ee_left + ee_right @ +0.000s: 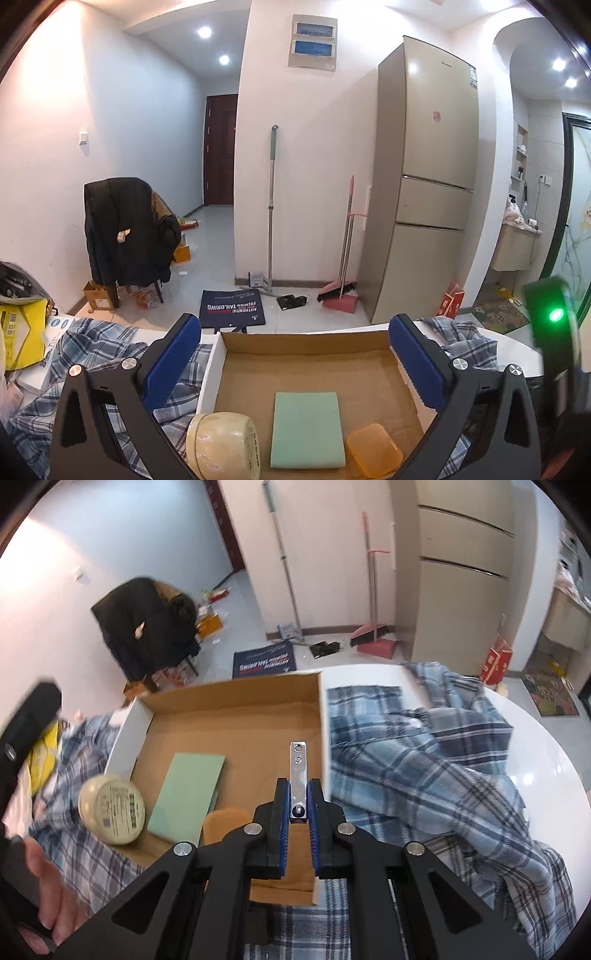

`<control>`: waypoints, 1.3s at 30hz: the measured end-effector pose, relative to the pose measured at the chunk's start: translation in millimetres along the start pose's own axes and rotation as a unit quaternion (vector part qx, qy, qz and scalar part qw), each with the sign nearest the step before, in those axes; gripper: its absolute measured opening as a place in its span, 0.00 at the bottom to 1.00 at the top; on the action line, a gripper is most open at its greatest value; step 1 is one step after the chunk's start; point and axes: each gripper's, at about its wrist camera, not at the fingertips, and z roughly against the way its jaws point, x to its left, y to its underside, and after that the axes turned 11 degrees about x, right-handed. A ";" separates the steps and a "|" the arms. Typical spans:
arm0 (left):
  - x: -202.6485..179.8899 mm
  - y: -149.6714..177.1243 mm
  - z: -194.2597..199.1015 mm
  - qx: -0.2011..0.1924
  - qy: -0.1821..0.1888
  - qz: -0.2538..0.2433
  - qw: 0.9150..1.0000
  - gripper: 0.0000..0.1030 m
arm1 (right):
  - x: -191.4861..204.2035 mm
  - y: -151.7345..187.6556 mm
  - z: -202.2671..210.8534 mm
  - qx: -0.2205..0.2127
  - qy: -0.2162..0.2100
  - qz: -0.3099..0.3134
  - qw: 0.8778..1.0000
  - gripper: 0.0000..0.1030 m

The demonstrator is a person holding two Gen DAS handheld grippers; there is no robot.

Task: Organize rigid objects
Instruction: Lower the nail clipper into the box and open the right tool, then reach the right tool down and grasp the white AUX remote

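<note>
Three things already lie in the box (221,350): the tub (221,443), green pad (307,430) and orange case (373,454). My left fingers (295,362) gape wide and empty above it; my right fingers (298,812) pinch the metal clippers (298,775), not yet dropped in.

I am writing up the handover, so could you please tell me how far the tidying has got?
Done: a green pad, an orange case and a round tub lie in the cardboard box. In hand: the right tool holds a nail clipper above the box. Left: setting it down.

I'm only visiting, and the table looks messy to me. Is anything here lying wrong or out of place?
The cream jar lies tipped on its side at the cardboard box edge, and a plaid shirt is crumpled across the table.
</note>
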 end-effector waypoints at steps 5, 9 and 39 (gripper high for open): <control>-2.4 1.7 7.0 -0.002 -0.010 -0.006 1.000 1.00 | 11.9 4.4 -21.9 0.031 0.002 0.025 0.999 0.08; -1.8 2.0 9.0 -0.004 -0.008 -0.004 1.000 1.00 | 14.4 7.3 -31.3 0.038 0.018 0.034 0.999 0.08; 44.9 48.8 146.5 -0.057 0.029 -0.028 0.998 1.00 | -4.8 76.4 120.6 -0.103 0.000 -0.006 0.995 0.62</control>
